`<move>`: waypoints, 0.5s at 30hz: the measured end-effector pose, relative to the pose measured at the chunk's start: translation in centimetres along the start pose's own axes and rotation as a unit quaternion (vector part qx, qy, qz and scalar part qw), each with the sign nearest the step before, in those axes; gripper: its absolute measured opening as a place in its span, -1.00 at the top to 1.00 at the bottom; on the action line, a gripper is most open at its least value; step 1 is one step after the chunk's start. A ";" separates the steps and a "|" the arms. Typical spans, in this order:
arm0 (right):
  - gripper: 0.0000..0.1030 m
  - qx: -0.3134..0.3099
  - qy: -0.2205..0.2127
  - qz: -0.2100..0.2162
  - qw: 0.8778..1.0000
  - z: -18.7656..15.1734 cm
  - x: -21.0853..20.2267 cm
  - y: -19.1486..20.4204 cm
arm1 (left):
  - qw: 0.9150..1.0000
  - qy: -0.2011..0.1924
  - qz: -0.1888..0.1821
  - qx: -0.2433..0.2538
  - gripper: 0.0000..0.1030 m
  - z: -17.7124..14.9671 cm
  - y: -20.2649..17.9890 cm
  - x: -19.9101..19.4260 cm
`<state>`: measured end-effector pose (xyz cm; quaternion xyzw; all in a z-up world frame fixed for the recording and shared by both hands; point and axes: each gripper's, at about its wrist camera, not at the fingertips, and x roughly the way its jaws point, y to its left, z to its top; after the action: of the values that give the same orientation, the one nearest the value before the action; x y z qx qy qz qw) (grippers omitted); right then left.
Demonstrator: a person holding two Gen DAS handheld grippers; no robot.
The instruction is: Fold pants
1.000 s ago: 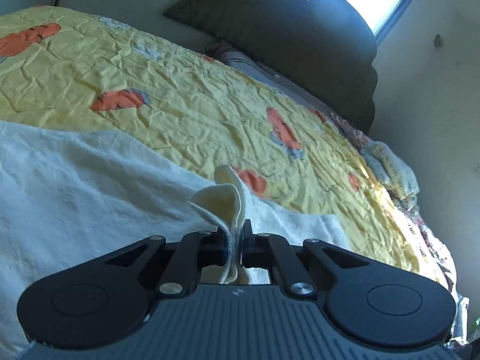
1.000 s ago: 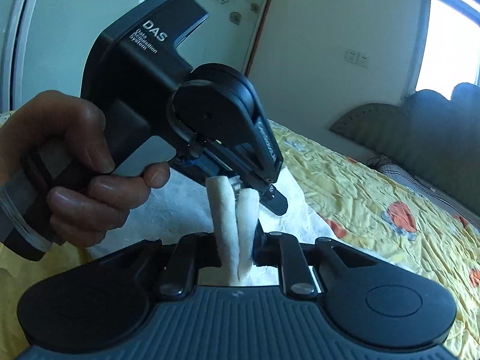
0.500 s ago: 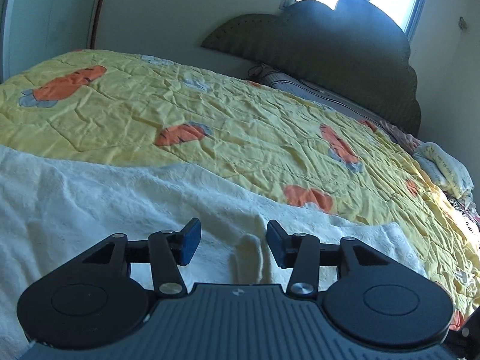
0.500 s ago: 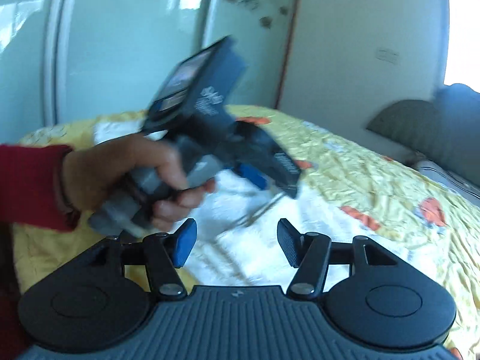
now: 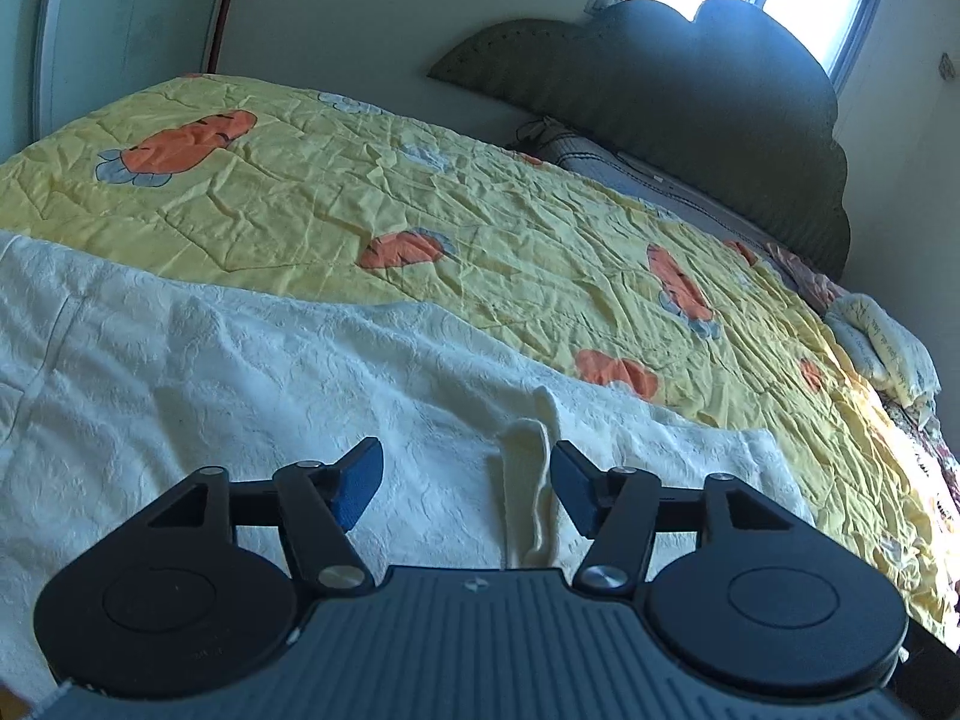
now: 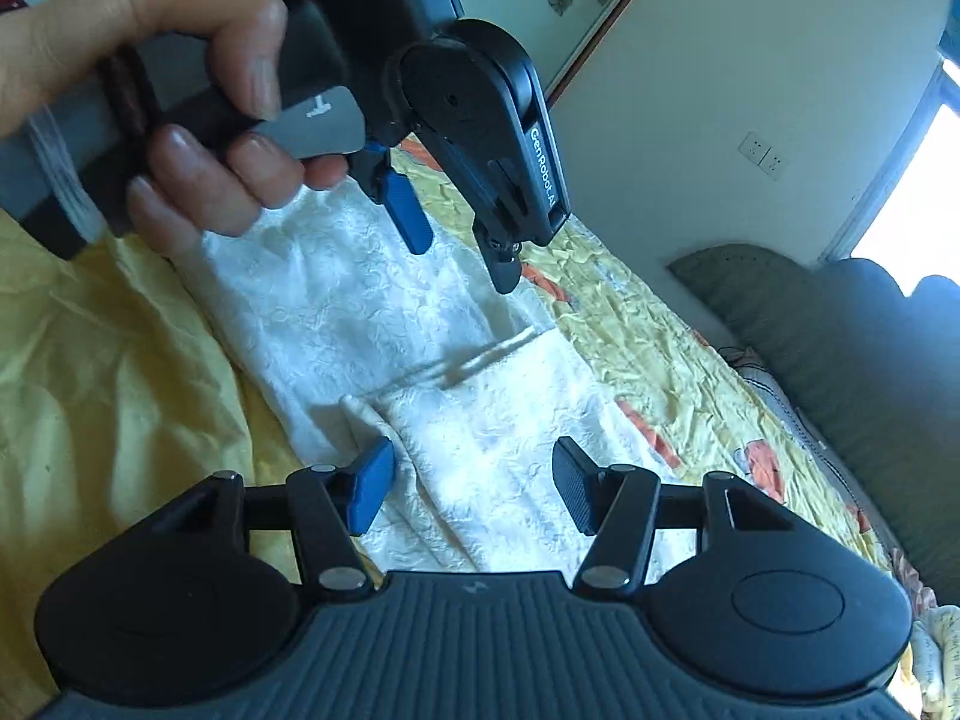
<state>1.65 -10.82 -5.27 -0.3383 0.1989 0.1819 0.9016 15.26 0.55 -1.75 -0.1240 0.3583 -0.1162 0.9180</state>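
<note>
White textured pants (image 5: 180, 372) lie spread over the near part of the bed. My left gripper (image 5: 465, 486) hovers just above them. Its jaws are opening, and a raised ridge of the cloth (image 5: 528, 480) stands between the pads, close to the right one, with neither pad pressing on it. In the right wrist view the pants (image 6: 360, 312) run away from me. My right gripper (image 6: 474, 492) is open over them with only flat cloth below. The left gripper (image 6: 459, 246) hangs above the pants further off, held by a hand (image 6: 180, 90).
A wrinkled yellow bedspread (image 5: 480, 228) with orange carrot prints covers the bed. A dark green headboard (image 5: 690, 78) and a grey pillow (image 5: 630, 168) stand at the far end. Bundled bedding (image 5: 882, 348) lies at the right edge. Yellow cloth (image 6: 108, 360) lies left of the pants.
Both grippers were shut on pinched folds of the white cloth and have let go and opened. The cloth dropped back onto the bed, and both grippers drew back a little.
</note>
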 end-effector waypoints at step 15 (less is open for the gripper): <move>-0.13 -0.027 0.017 -0.027 0.999 -0.5 0.4 0.4 | 0.991 0.006 0.111 0.081 -0.42 -1.0 -0.8 1.0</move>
<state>1.66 -10.78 -6.02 -0.3707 0.2001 0.1567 0.8933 15.16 -0.65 -2.86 -0.0084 0.3652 -0.0429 0.9299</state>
